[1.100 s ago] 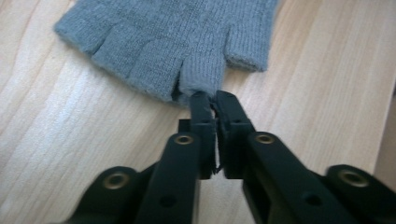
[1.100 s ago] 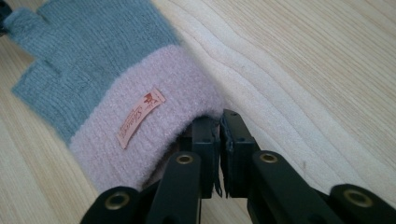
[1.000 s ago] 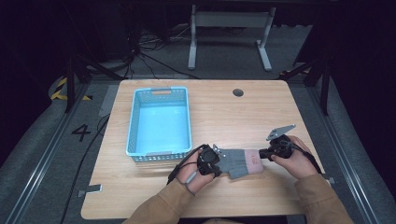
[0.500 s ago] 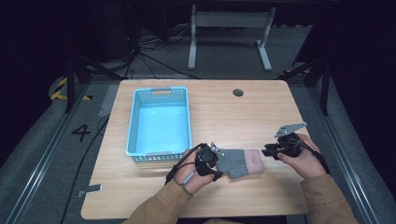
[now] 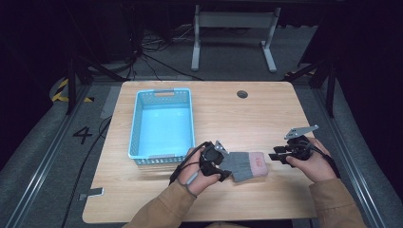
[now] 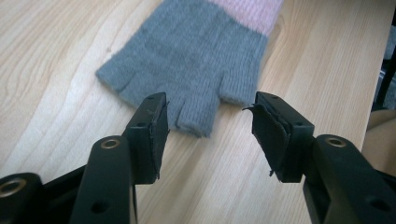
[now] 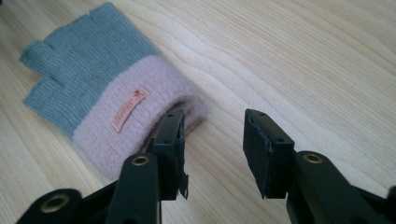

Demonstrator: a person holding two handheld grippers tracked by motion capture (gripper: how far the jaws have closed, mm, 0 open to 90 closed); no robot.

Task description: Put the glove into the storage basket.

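While our left gripper (image 6: 208,126) rests low over the desk (image 5: 237,118), its jaws have just been opening and now stand well apart, with nothing pinched; the grey finger ends of the glove (image 6: 191,56) lie just beyond and partly between the tips, untouched by the pads. Our right gripper (image 7: 212,140) has also just been opening: its jaws gape, and the glove's pink cuff lies against the outer side of one jaw, while bare wood shows in the gap, so we hold nothing there either. From above we see the glove (image 5: 244,164) lying flat near the desk's front edge, between our left gripper (image 5: 223,164) and right gripper (image 5: 275,156), grey end towards the left, pink cuff towards the right. Further out, a light blue basket (image 5: 161,156) stands behind our left hand (image 5: 192,168).
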